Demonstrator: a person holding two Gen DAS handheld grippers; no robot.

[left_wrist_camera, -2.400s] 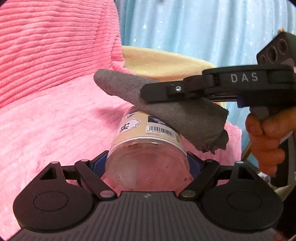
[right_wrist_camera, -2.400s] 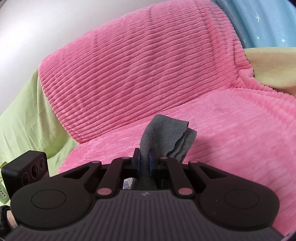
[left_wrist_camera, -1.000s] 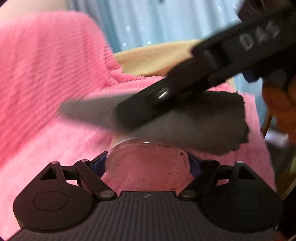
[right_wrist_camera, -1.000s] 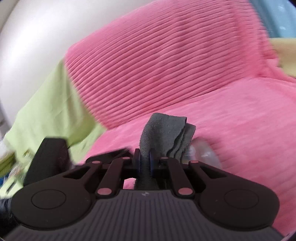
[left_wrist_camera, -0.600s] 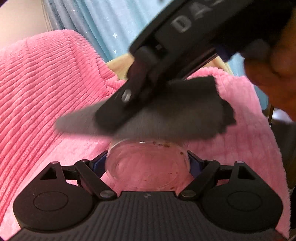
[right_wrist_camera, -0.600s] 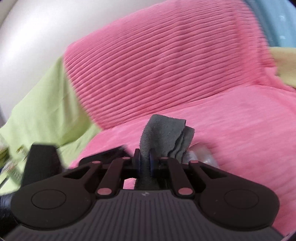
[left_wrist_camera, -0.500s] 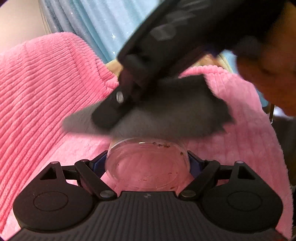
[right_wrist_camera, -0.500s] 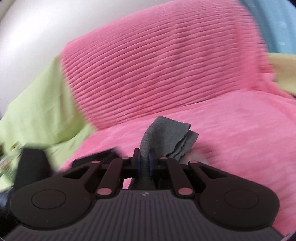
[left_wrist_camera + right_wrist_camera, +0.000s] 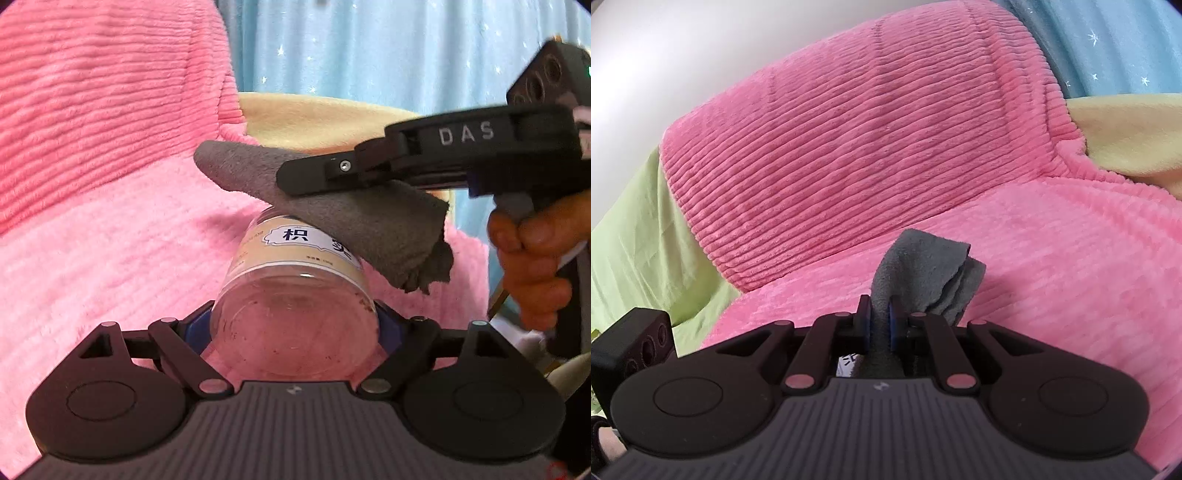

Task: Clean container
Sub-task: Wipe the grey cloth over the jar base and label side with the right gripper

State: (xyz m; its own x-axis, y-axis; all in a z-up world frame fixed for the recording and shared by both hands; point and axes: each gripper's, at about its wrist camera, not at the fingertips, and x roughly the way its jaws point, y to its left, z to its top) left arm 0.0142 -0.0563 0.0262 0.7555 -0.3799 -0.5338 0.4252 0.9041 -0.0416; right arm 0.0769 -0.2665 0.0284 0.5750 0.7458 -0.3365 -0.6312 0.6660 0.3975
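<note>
A clear plastic jar [image 9: 295, 317] with a beige label lies on its side, its base toward the left wrist camera. My left gripper [image 9: 294, 325] is shut on the jar, one finger on each side. My right gripper [image 9: 880, 325] is shut on a folded grey cloth [image 9: 923, 277]. In the left wrist view the cloth [image 9: 354, 214] lies across the jar's upper side, and the right gripper [image 9: 295, 181] reaches in from the right above it. Dark specks show inside the jar near its base.
A pink corduroy blanket [image 9: 92, 221] covers the sofa seat and back behind the jar. A beige cushion [image 9: 314, 118] and a blue starred curtain [image 9: 369, 48] lie beyond. A green sheet [image 9: 635, 236] lies at the left in the right wrist view.
The right gripper with the cloth swept over the jar and came back level across its upper side. The jar has tilted so its label shows again.
</note>
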